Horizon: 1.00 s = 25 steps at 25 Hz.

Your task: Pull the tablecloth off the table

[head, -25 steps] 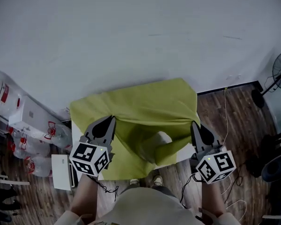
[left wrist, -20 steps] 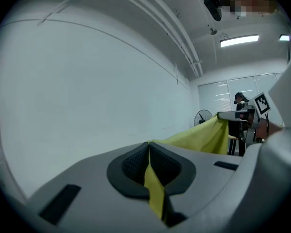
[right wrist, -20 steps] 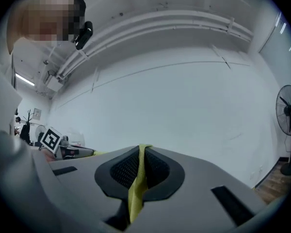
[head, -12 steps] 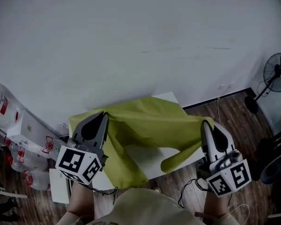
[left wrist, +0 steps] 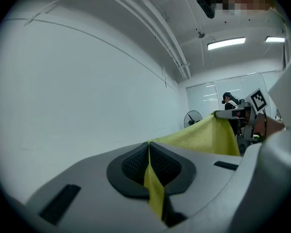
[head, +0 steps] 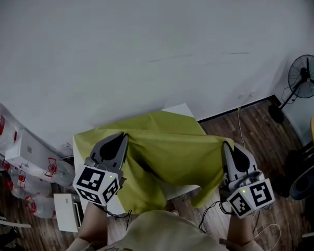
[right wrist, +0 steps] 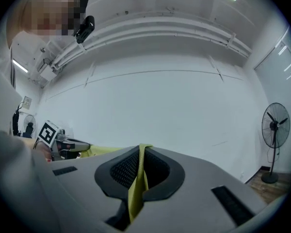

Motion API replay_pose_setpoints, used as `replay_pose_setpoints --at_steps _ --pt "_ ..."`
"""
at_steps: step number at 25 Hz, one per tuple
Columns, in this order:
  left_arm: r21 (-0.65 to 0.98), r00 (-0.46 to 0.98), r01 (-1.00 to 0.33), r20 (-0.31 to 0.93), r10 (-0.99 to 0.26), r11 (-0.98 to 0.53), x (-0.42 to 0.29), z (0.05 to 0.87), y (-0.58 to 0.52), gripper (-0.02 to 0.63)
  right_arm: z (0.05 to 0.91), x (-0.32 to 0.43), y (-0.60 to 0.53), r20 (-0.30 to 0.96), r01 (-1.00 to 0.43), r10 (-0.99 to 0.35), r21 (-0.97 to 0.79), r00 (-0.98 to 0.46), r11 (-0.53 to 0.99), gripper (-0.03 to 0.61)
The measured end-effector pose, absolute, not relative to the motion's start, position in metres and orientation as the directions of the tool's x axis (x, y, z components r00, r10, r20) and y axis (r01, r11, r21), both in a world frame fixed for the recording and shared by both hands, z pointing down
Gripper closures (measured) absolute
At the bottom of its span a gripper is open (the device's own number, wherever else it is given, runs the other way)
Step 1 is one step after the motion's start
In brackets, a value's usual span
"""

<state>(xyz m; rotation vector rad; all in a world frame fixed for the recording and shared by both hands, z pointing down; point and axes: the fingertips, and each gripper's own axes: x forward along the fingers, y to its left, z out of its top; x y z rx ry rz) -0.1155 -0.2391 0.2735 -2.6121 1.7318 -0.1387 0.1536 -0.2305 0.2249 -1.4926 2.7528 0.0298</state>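
Observation:
The yellow-green tablecloth hangs stretched between my two grippers above a small white table, covering most of it. My left gripper is shut on the cloth's near left edge. My right gripper is shut on its near right corner. In the left gripper view a strip of cloth is pinched between the jaws, and the sheet runs off toward the right gripper. In the right gripper view the cloth is clamped between the jaws in the same way.
A white wall stands behind the table. White boxes and plastic bags are piled on the floor at the left. A standing fan is at the right on the wooden floor, with cables nearby.
Both grippers have lifted and drawn the cloth toward me. The cloth has slid back from the table's far corner, baring white tabletop there, and now hangs taut between the grippers.

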Motion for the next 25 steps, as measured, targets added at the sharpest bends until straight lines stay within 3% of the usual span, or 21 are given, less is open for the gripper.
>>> replay_pose_setpoints --at_steps 15,25 --pt "0.006 0.395 -0.911 0.297 -0.869 -0.412 -0.095 0.375 -0.239 0.592 0.335 0.174 -0.234 0.208 -0.859 -0.834 -0.082 -0.51 0.505 0.546" --pt "0.015 0.378 -0.917 0.348 -0.858 -0.398 -0.096 0.402 -0.235 0.592 0.371 0.173 -0.231 0.288 -0.856 -0.809 -0.098 -0.513 0.508 0.548"
